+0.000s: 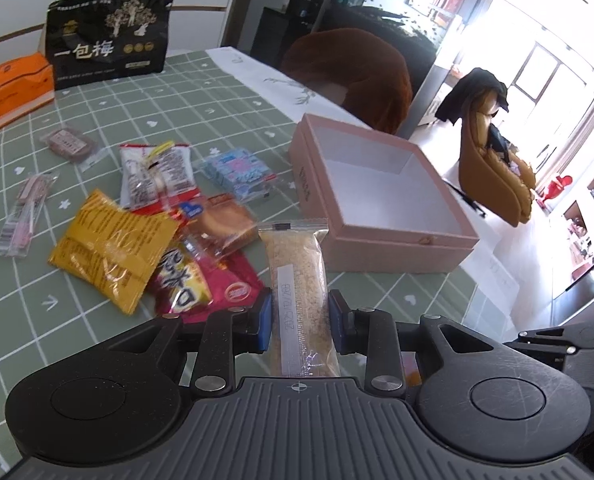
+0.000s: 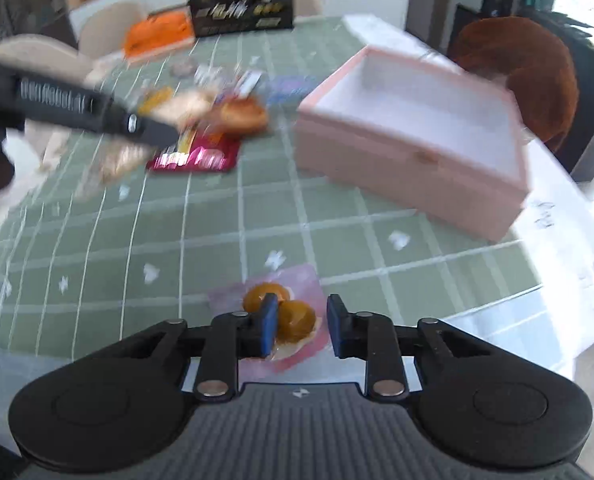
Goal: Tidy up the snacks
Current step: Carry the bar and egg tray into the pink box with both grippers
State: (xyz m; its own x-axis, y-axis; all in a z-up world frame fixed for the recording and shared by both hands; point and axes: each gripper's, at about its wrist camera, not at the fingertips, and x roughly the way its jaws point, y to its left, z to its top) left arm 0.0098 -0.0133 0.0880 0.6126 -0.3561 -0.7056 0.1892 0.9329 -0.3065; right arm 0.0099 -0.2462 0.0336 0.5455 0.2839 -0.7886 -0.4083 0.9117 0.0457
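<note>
Fingers (image 1: 263,322) of left gripper (image 1: 299,320) clench crisp-rice bar (image 1: 299,276) mid-length, above table (image 1: 185,92), near pink box (image 1: 377,184). Light, brittle, slick wrap: pinch gently. Right gripper (image 2: 301,330) parted over apricot packet (image 2: 293,316), blurred, probably untouched; soft.

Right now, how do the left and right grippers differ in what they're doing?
The left gripper has its jaws shut on a clear-wrapped grain bar, lifted and pointing toward the pink box; the right gripper has its jaws open, holding nothing. The right one hangs over a pink packet of two orange sweets lying on the tablecloth.
</note>
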